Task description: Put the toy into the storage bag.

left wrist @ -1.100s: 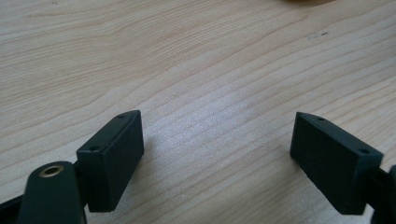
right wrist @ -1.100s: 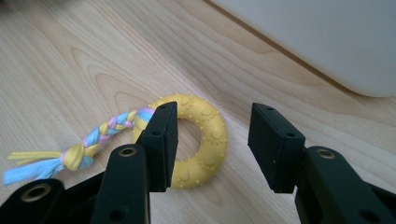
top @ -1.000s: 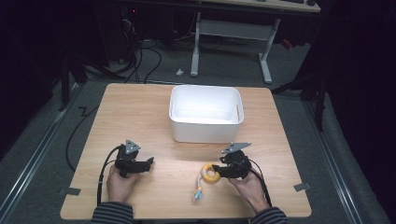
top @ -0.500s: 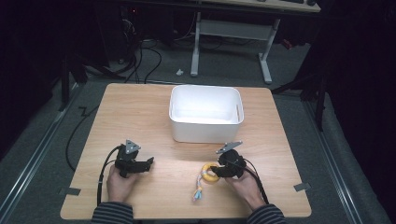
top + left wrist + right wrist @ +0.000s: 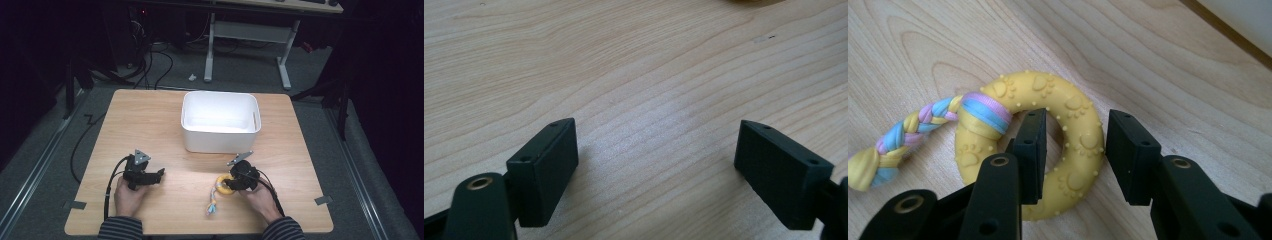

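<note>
Right gripper view, nearest first: the right gripper [image 5: 1073, 155] has its jaws straddling one side of a yellow ring [image 5: 1048, 150]. One jaw sits inside the ring's hole, the other outside its rim, with the rubber band of the ring between them. The jaws look part open; the inner jaw is at or against the ring, while a sliver of gap shows by the outer one, so I cannot tell whether they grip it yet. Paw prints and small bumps are moulded on the ring. Off to the side of the inner jaw, a braided rope [image 5: 908, 135] of blue, pink and yellow is looped round the ring and trails away across the wooden table [image 5: 1158, 65].

Left gripper view: the left gripper [image 5: 656, 165] has its jaws spread wide, nothing between them, just above bare wood.

High view: both hands hold the grippers at the near edge of the table. The ring lies under the right gripper's tip, the rope running back toward the person. Beyond both grippers, well apart, stands a white bin [image 5: 220, 142].
</note>
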The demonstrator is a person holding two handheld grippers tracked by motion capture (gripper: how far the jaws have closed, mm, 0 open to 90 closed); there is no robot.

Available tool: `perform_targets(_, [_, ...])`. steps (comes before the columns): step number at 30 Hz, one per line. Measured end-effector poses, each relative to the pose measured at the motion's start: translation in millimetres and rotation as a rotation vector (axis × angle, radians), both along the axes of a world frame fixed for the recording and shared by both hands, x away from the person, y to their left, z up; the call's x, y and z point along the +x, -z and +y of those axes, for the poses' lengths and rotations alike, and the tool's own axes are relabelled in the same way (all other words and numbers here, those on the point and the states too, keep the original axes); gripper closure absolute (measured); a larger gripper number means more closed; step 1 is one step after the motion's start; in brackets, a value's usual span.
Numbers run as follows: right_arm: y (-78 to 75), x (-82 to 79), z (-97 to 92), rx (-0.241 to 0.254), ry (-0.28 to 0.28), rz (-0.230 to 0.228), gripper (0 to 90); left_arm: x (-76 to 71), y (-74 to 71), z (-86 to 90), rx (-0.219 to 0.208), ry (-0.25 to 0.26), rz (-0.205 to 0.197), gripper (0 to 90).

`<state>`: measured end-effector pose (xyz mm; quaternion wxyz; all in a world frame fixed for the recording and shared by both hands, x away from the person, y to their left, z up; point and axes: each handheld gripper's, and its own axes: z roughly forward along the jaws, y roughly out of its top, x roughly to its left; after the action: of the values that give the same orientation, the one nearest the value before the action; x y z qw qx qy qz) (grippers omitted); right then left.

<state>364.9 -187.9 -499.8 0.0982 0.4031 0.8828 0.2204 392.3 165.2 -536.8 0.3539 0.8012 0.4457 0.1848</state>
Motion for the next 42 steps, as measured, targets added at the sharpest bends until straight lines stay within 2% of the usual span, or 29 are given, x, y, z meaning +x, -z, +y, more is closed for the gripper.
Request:
perform_targets(1, [2.4, 0.8, 0.1, -0.007, -0.006, 0.011, 62.7, 0.0, 0.0, 0.0, 0.000, 0.000, 0.000, 18.0])
perform_targets(10, [2.3, -3.1, 1.3, -0.035, -0.018, -0.026, 66.4, -0.4, 0.0, -0.2, 0.001, -0.001, -0.001, 18.0])
perform_targets(21, [-7.5, -6.3, -1.7, -0.011, -0.026, -0.054, 67.7, -0.3, 0.0, -0.2, 0.001, -0.001, -0.001, 18.0])
perform_targets(28, [-23.2, -9.8, -7.2, 0.015, -0.031, -0.077, 67.9, -0.1, 0.1, -0.1, 0.000, -0.002, -0.002, 18.1])
perform_targets(31, [-32.0, -8.4, -13.3, 0.077, -0.018, -0.069, 67.8, -0.3, 0.0, -0.2, 0.000, -0.002, -0.001, 18.1])
perform_targets(33, [-33.8, -7.7, -14.9, 0.094, -0.017, -0.067, 67.8, -0.3, 0.0, -0.2, 0.001, -0.003, -0.001, 18.1])
perform_targets(36, [-38.4, -5.5, -18.4, 0.070, -0.012, -0.075, 67.8, -0.2, 0.0, -0.3, 0.001, -0.004, -0.001, 18.1])
perform_targets(41, [-45.7, -4.9, -21.3, 0.060, -0.005, -0.089, 67.8, -0.2, 0.0, -0.3, 0.001, -0.004, -0.001, 18.1])
perform_targets(42, [-54.2, -6.7, -23.8, 0.059, -0.005, -0.108, 67.8, -0.2, 0.0, -0.3, 0.001, -0.004, -0.001, 18.1])
